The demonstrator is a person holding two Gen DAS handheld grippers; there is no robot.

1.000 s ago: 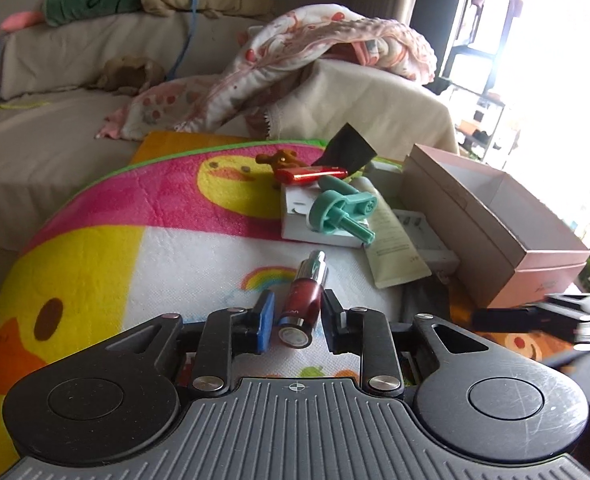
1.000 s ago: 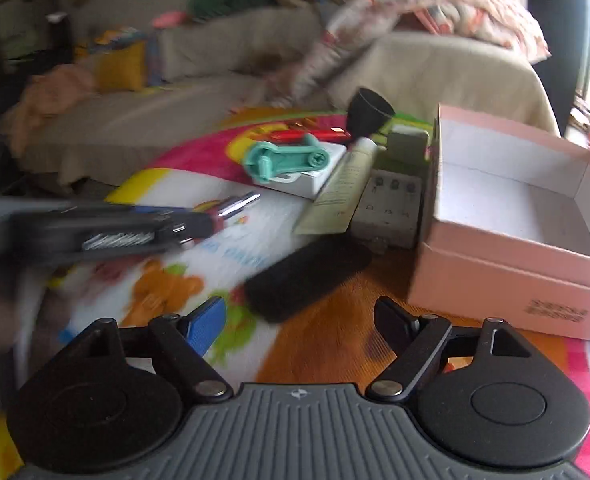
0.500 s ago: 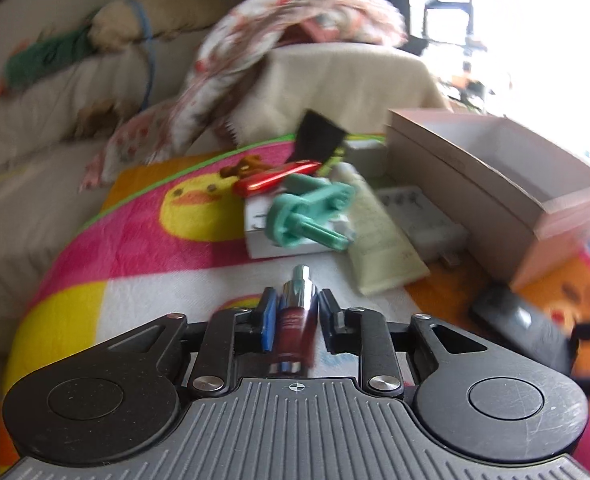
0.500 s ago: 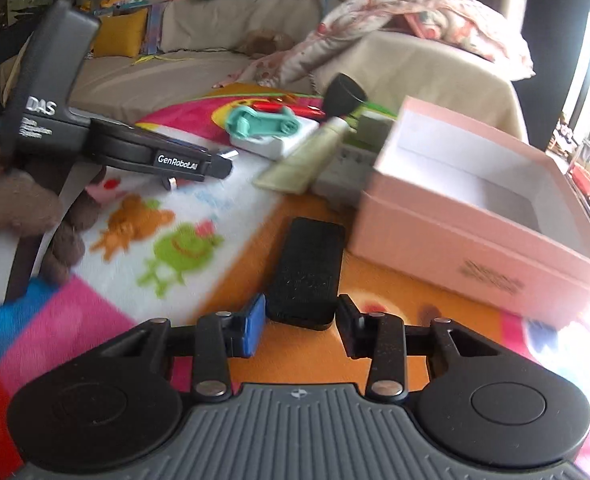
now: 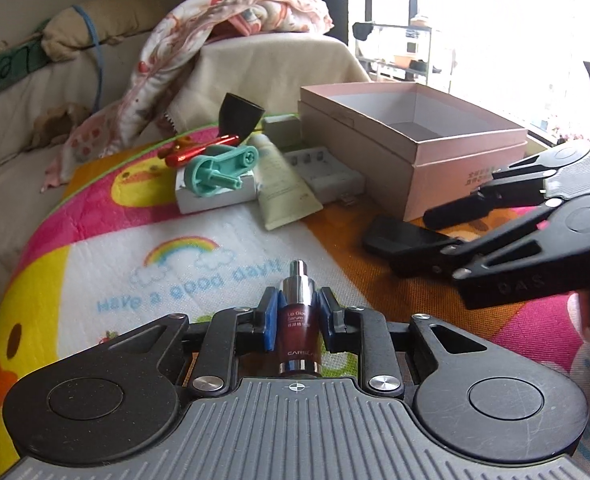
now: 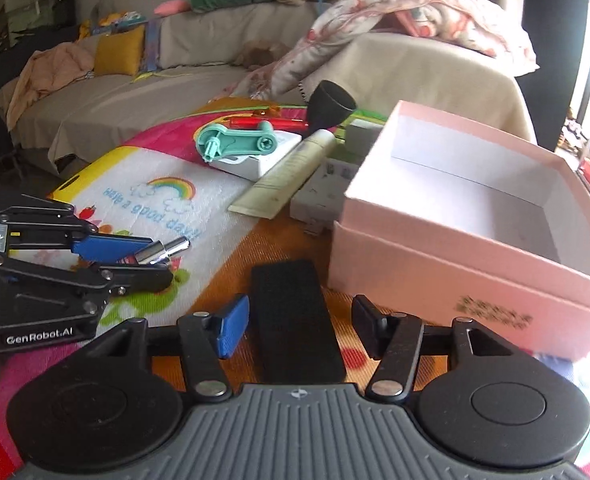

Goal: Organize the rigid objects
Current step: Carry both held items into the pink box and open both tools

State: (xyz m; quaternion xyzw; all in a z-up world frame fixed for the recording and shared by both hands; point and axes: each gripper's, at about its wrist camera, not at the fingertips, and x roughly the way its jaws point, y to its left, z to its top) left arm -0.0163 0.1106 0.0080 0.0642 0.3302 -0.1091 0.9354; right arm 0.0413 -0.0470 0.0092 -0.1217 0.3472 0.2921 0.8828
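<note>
Here, the left gripper [image 5: 295, 322] clamps a glossy maroon serum bottle [image 5: 297, 326]; at three o'clock, the right gripper [image 6: 299, 326], jaws just widened, straddles a matte black slab [image 6: 295, 320] untouched.

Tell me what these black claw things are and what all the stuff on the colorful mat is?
They are two grabbing tools, and a person holds one in each hand. Each has a small camera looking along its two fingers, so one picture comes from the left tool and one from the right. The left tool is squeezing a dark red lip serum bottle. The right tool has a flat black case between its fingers; its jaws have just been opening, and a gap shows on one side. On the mat lie a teal plastic crank on a white box, a pale green tube, a white battery charger and an open pink box, empty as far as shows.
</note>
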